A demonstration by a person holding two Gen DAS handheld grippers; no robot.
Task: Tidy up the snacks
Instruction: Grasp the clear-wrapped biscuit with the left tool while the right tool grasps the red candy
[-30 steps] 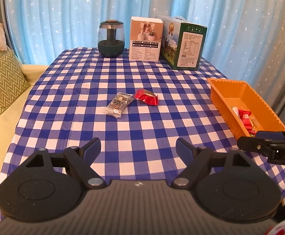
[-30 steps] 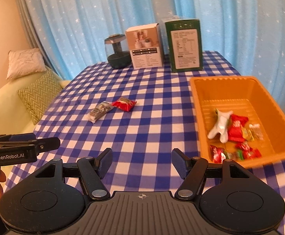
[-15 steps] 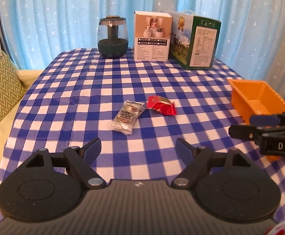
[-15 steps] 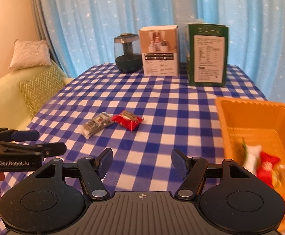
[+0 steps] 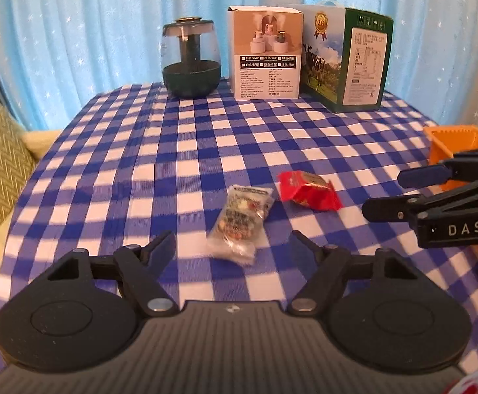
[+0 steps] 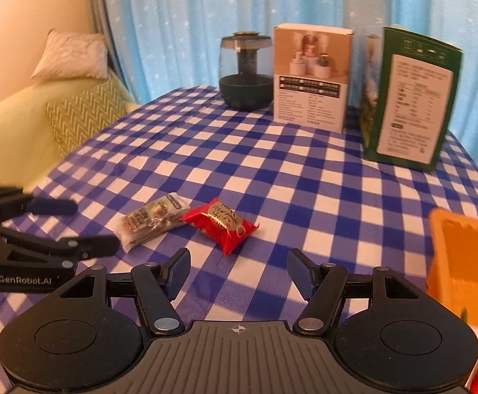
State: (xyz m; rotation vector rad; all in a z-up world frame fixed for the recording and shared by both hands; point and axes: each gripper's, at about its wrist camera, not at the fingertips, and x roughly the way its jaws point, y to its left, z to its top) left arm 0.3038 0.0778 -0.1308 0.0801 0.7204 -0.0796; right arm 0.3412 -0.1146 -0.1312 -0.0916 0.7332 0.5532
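1. Lying mid-table on the checked cloth (image 5: 173, 151), a clear snack packet (image 5: 240, 225) touches a red snack packet (image 5: 308, 190).
2. Left gripper (image 5: 232, 246), closing, holds nothing; the clear packet lies just ahead.
3. Right gripper (image 6: 237, 271) is spread, empty.
4. Orange bin (image 6: 462, 256) sits right.

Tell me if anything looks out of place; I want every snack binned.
Two snacks lie loose mid-table on the checked cloth, outside the orange bin: a clear packet and a red packet, side by side. Nothing looks spilled or damaged.
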